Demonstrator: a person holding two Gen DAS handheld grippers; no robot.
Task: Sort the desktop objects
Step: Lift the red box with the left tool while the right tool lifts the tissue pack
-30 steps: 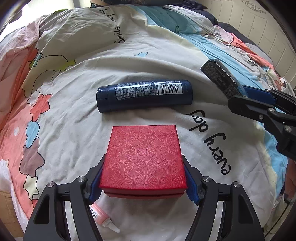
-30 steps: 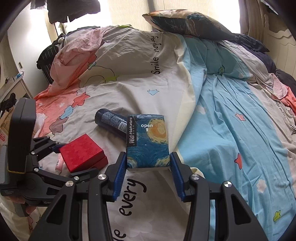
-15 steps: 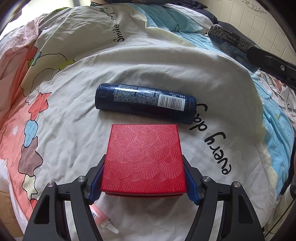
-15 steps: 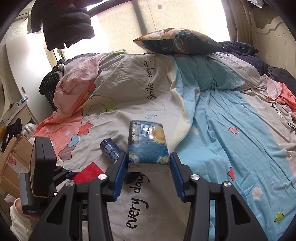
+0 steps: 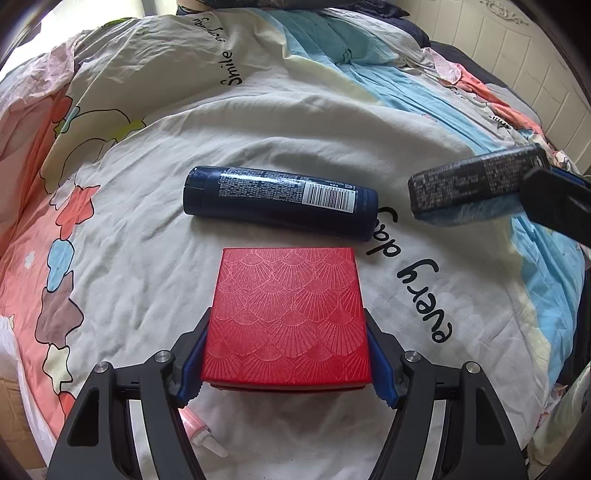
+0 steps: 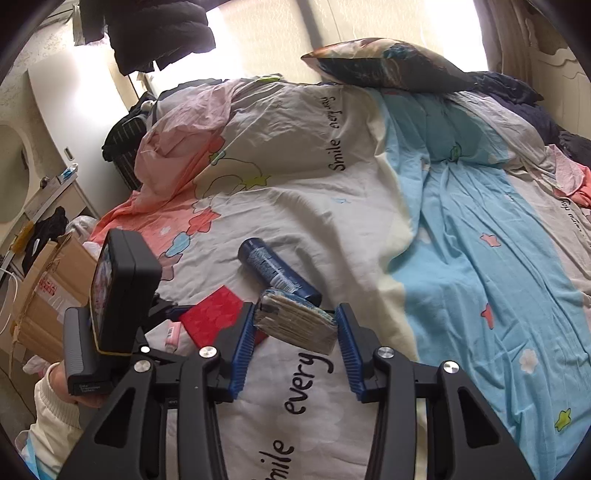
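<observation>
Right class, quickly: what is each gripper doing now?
Left gripper: shut on the red box.
Right gripper: jaws closing on the tissue pack.

A home bedroom: a bed spread with a rumpled duvet [image 6: 295, 206] printed with cartoon shapes and "Smile every day", a dark pillow [image 6: 388, 62] at its head by a bright curtained window, dark clothes [image 6: 155, 29] hanging above, a cardboard box [image 6: 44, 291] and pale cupboards beside it

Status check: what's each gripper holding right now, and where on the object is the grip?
Left gripper clamps the red box across its two side walls, near end. Right gripper, jaws closing, holds the tissue pack by its two opposite sides.
</observation>
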